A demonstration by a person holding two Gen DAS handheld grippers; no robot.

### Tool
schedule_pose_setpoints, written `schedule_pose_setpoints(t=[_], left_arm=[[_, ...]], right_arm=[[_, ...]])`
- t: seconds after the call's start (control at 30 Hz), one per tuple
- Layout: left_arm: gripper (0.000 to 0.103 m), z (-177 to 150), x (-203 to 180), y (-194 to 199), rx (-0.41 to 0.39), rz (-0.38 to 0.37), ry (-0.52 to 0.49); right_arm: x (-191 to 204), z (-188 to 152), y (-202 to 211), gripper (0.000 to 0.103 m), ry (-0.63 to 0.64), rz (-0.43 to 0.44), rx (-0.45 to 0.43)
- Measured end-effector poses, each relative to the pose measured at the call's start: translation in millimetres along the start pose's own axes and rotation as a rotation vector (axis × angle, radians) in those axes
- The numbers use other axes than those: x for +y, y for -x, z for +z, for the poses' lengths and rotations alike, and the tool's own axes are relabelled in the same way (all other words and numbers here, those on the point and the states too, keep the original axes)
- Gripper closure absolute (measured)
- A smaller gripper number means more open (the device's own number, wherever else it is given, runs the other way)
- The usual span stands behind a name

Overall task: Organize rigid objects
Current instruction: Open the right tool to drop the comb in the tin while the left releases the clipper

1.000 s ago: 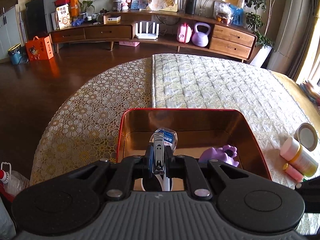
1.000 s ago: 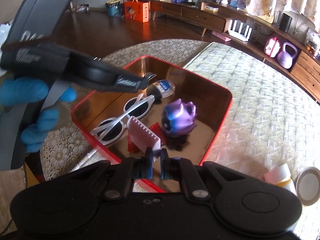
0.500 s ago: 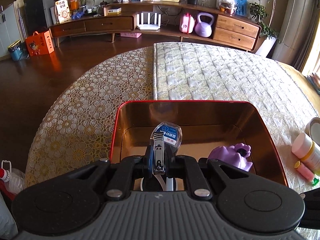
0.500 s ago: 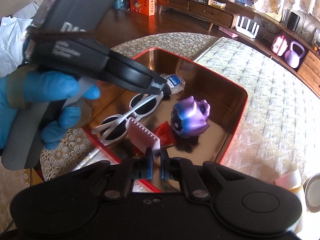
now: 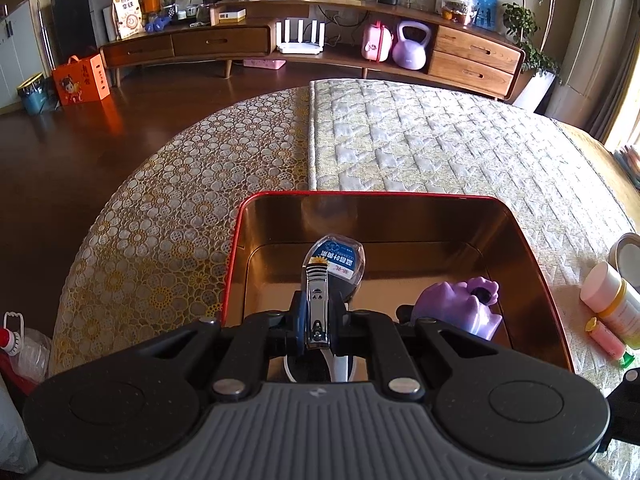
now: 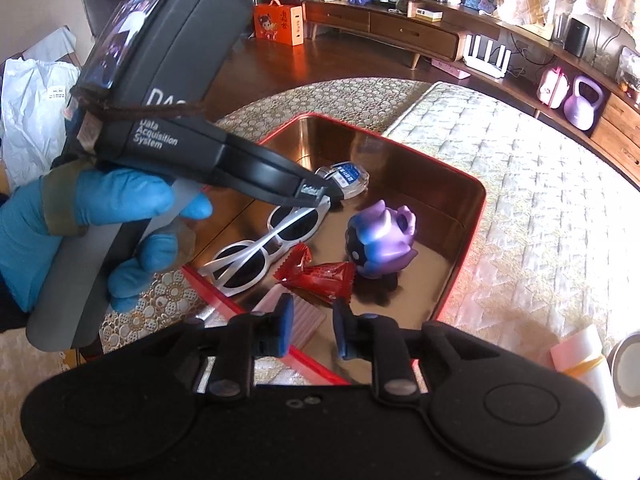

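Observation:
A red-rimmed gold tin [image 5: 400, 196] [image 6: 480, 208] sits on the quilted bed. My left gripper [image 5: 318, 320] [image 6: 314, 194] hovers over it, shut on a steel nail clipper [image 5: 318, 304] whose clear case with a blue label [image 5: 334, 262] [image 6: 344, 178] juts out ahead. In the tin lie white sunglasses [image 6: 256, 248], a red candy wrapper [image 6: 320, 276] and a purple toy figure [image 6: 380, 240] [image 5: 460, 308]. My right gripper [image 6: 312, 332] is at the tin's near rim and its jaws are opening. A pink ribbed piece [image 6: 308, 320] lies flat below them, free of the pads.
Right of the tin stand a pink-lidded jar [image 5: 612, 300] [image 6: 580, 360], a small pink tube [image 5: 606, 338] and a round lid [image 5: 626, 252]. A blue-gloved hand [image 6: 120, 216] holds the left gripper. The bed's edge drops to a dark wood floor [image 5: 80, 160] on the left.
My right jaws have parted and the pink ribbed piece, held upright before, now lies flat at the tin's near rim. The left gripper keeps its grip on the nail clipper.

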State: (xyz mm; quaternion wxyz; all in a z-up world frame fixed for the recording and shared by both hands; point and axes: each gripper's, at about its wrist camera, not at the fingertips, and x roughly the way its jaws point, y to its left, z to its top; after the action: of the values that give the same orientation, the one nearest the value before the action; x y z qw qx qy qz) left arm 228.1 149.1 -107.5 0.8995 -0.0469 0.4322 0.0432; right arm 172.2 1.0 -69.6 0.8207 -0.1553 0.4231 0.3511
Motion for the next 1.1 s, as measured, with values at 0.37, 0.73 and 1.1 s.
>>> schedule_pose_setpoints(t=[0.37,0.73,1.1], left_arm=[[0.09,-7,-2,22,-0.018,-0.009,0.004],[0.086,-14,-18,52,-0.052,-0.051,0.004],[0.072,-27,-60,85,-0.092,-0.108,-0.035]], right_arm=[[-7,-5,14,0.057,-0.076,0.023,-0.045],[-3,-23,43,0.033,-0.083,0.03,-0.111],[-33,-65,91,0.015,-0.166,-0.022,-0.179]])
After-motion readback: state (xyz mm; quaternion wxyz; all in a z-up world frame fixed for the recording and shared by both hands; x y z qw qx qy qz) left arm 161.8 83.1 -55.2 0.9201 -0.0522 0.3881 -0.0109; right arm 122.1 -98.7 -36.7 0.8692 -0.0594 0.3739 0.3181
